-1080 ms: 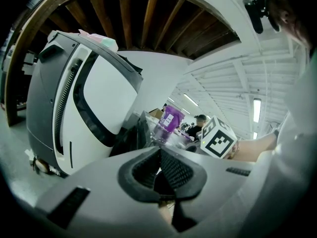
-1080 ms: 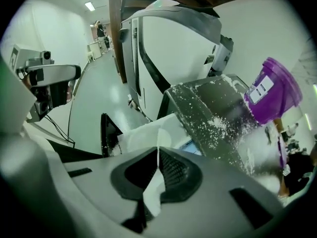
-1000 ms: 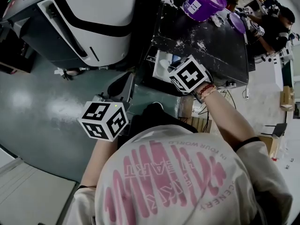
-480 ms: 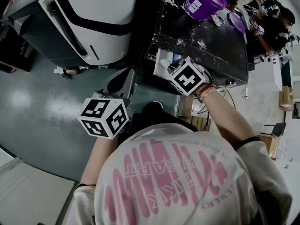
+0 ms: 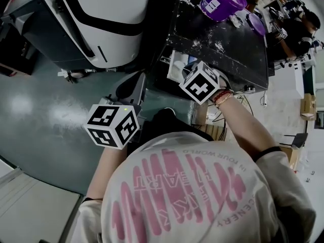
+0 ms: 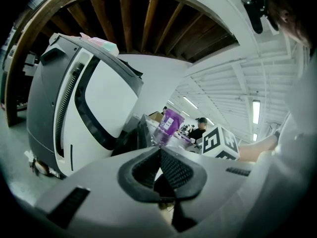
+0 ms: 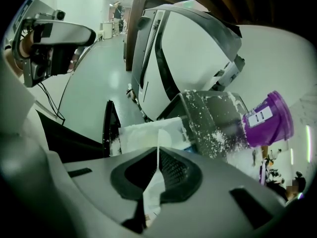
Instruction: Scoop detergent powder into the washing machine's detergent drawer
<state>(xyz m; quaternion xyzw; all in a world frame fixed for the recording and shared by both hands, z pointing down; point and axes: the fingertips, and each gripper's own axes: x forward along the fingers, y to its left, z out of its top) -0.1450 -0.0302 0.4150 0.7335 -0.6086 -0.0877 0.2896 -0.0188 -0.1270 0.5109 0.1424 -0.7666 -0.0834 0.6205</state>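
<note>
White scoop [image 7: 153,185] is pinched edge-on by its handle in the right gripper [image 7: 158,158], just above the open detergent drawer [image 7: 141,133]; powder dusts the dark machine top [image 7: 213,125]; a purple tub [image 7: 267,119] stands there; the left gripper [image 6: 159,155], well aside, has its jaws pressed together on nothing.

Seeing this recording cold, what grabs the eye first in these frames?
A purple tub stands at the far end of a black top scattered with white powder, beside a big white appliance. Nearer, the right hand-held gripper is shut on a thin white scoop, held edge-on above the open white detergent drawer. The left hand-held gripper hangs shut and empty off to the side.
</note>
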